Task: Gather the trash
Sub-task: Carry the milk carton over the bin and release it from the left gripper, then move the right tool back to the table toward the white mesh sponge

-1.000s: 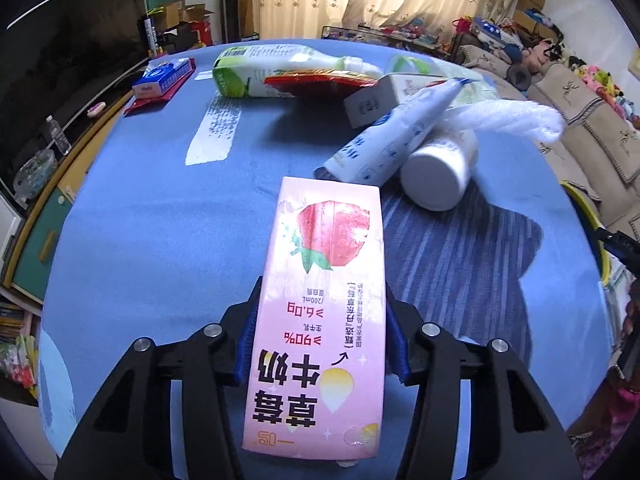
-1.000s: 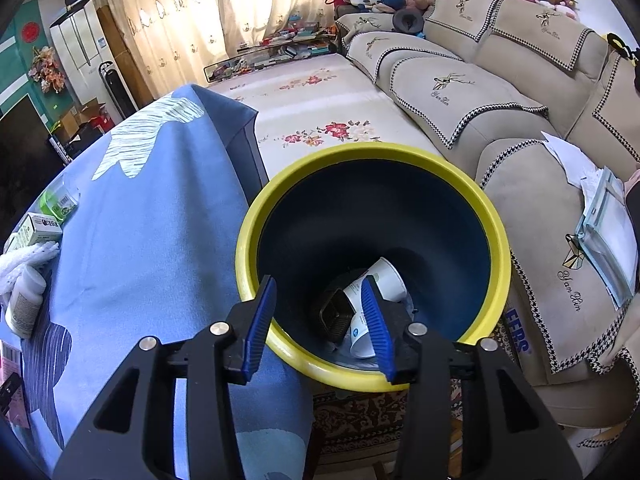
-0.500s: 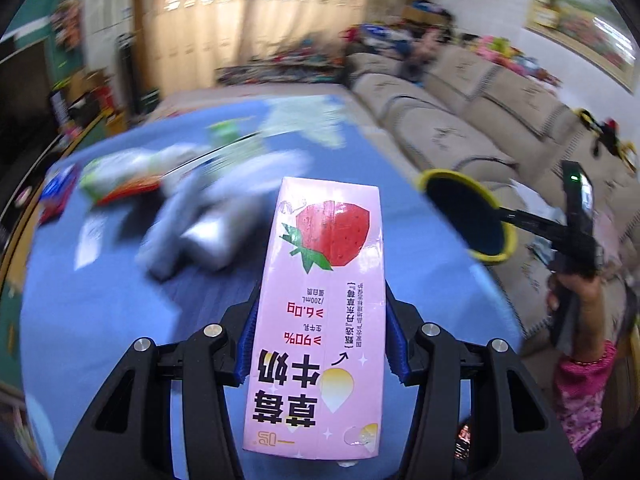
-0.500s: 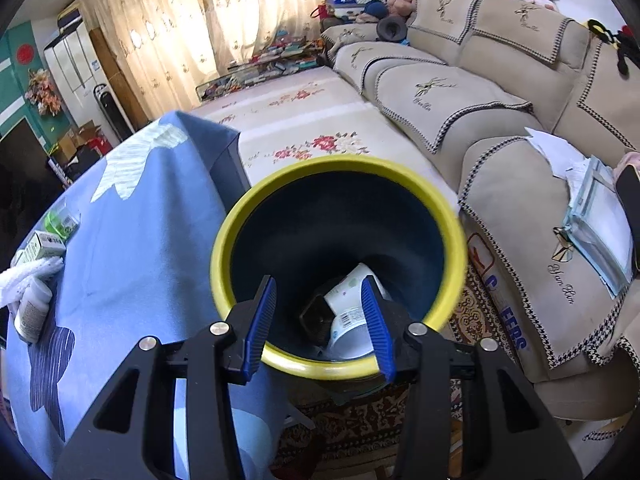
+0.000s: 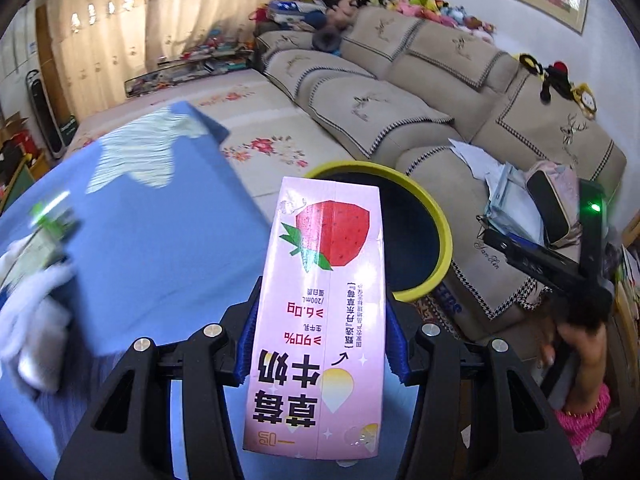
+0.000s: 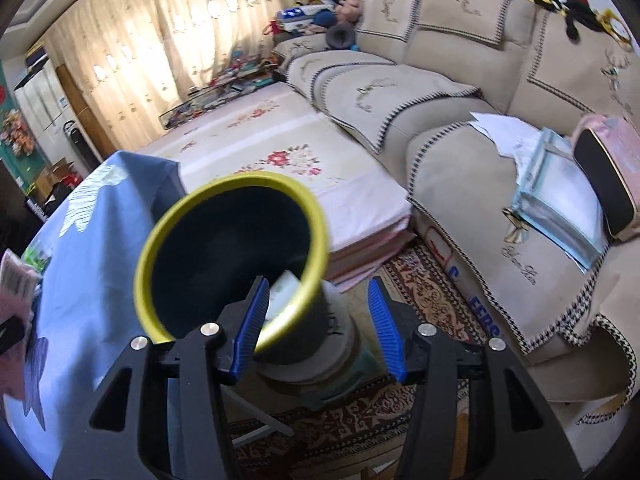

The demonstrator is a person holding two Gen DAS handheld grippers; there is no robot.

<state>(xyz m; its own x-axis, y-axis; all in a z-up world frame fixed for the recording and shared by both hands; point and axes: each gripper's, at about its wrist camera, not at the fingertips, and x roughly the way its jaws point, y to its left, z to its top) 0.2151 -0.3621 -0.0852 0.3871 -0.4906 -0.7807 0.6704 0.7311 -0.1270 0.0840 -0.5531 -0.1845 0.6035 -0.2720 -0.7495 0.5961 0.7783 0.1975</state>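
Milk carton point(image 5: 320, 312) within left hand-held gripper point(image 5: 320, 344)

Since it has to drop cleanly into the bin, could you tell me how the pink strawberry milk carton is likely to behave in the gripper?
The pink carton looks stiff: its flat faces stay straight under the left gripper. It is probably light, perhaps empty. Being boxy, it should slide rather than roll.

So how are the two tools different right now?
The left tool is shut on the pink strawberry milk carton; the right tool holds nothing, and its jaws are opening. The carton blocks much of the left tool's view of the yellow-rimmed bin, while the right tool sees the bin between and beyond its bare pads. Both have black arms with blue pads and point down towards that bin.
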